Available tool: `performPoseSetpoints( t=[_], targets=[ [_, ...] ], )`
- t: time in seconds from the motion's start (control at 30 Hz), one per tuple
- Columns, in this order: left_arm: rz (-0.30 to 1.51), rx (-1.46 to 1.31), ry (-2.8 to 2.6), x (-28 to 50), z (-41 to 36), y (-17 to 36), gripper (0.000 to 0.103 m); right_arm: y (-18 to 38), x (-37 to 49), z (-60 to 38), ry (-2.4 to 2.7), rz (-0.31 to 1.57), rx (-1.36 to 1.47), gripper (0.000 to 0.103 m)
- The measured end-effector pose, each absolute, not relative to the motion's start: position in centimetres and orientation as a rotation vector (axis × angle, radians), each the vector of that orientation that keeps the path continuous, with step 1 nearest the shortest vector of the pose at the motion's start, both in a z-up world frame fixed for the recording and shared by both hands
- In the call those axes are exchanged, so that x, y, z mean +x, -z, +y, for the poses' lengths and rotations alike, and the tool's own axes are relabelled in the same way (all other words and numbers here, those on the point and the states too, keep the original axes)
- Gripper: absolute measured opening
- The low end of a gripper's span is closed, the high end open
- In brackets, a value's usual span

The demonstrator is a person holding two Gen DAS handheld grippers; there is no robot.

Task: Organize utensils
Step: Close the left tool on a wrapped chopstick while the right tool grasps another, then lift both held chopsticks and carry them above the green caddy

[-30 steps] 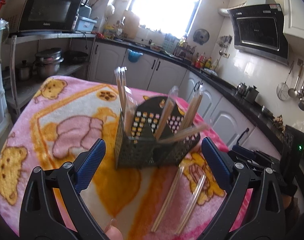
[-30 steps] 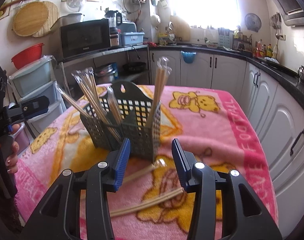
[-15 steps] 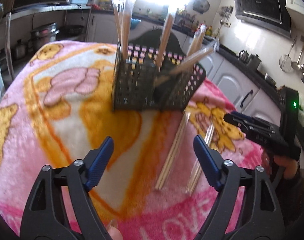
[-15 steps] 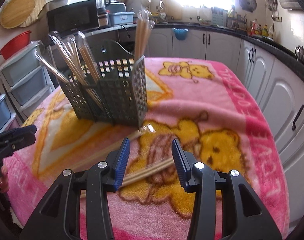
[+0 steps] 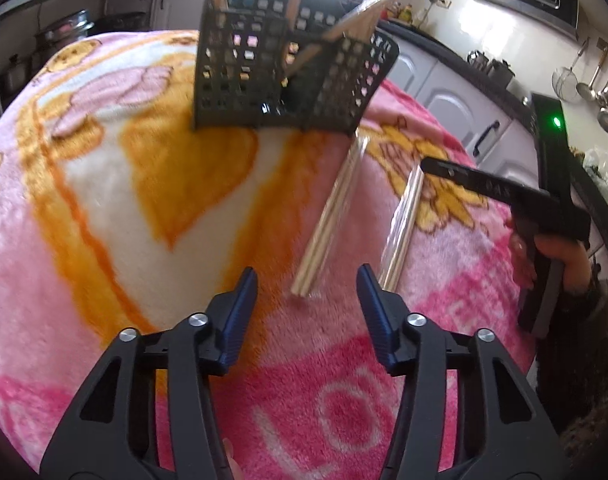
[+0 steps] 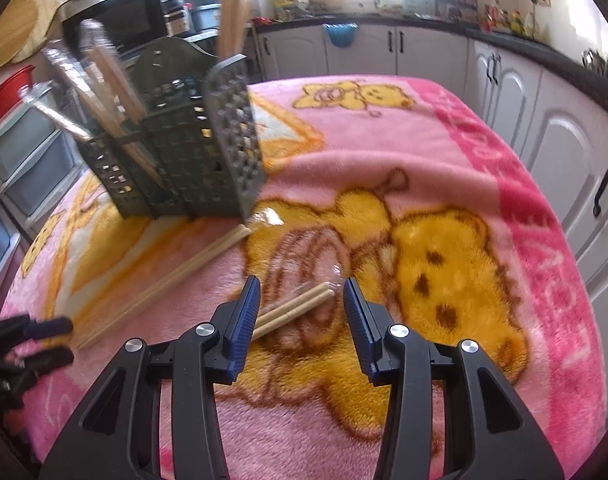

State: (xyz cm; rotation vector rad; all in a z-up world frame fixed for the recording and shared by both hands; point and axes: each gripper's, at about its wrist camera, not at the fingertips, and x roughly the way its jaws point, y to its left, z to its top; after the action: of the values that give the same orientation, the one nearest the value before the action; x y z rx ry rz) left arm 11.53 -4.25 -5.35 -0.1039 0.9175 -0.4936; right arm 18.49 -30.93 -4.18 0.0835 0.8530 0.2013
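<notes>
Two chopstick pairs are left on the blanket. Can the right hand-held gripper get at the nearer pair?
Probably yes: the right hand-held gripper is open, the chopstick pair lies between its fingers, and nothing covers it.

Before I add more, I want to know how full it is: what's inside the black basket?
Several wrapped chopstick pairs stand leaning in the black basket, tops sticking out. Its walls hide their lower ends and the bottom.

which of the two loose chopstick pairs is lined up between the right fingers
The wrapped pair farther from the utensil basket; its end sits between the open right gripper. The other pair runs from the basket's corner.
</notes>
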Motion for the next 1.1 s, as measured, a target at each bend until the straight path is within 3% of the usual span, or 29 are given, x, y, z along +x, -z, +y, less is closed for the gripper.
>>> performPoseSetpoints(
  t=[0.2, 0.33, 0.57, 0.7, 1.1],
  targets=[
    [0.917, -0.066, 0.481, 11.3, -5.0, 5.9, 0.037, 5.3, 20.1, -31.9, -0.192, 0.904, 0.166, 0.041],
    [0.922, -0.074, 0.465, 11.9, -4.6, 6.1, 0.021, 5.6, 20.9, -31.7, -0.185, 0.922, 0.183, 0.041],
    [0.92, -0.047, 0.454, 12.0, -4.7, 6.1, 0.012, 5.7, 21.3, -31.7, -0.159, 0.923, 0.179, 0.022],
    [0.903, -0.063, 0.468, 11.8, -4.3, 5.6, 0.011, 5.6, 21.2, -31.9, -0.163, 0.915, 0.18, 0.011],
    [0.719, -0.107, 0.444, 12.2, -2.2, -0.2, 0.006, 3.1, 20.0, -32.0, -0.178, 0.827, 0.184, 0.007]
  ],
)
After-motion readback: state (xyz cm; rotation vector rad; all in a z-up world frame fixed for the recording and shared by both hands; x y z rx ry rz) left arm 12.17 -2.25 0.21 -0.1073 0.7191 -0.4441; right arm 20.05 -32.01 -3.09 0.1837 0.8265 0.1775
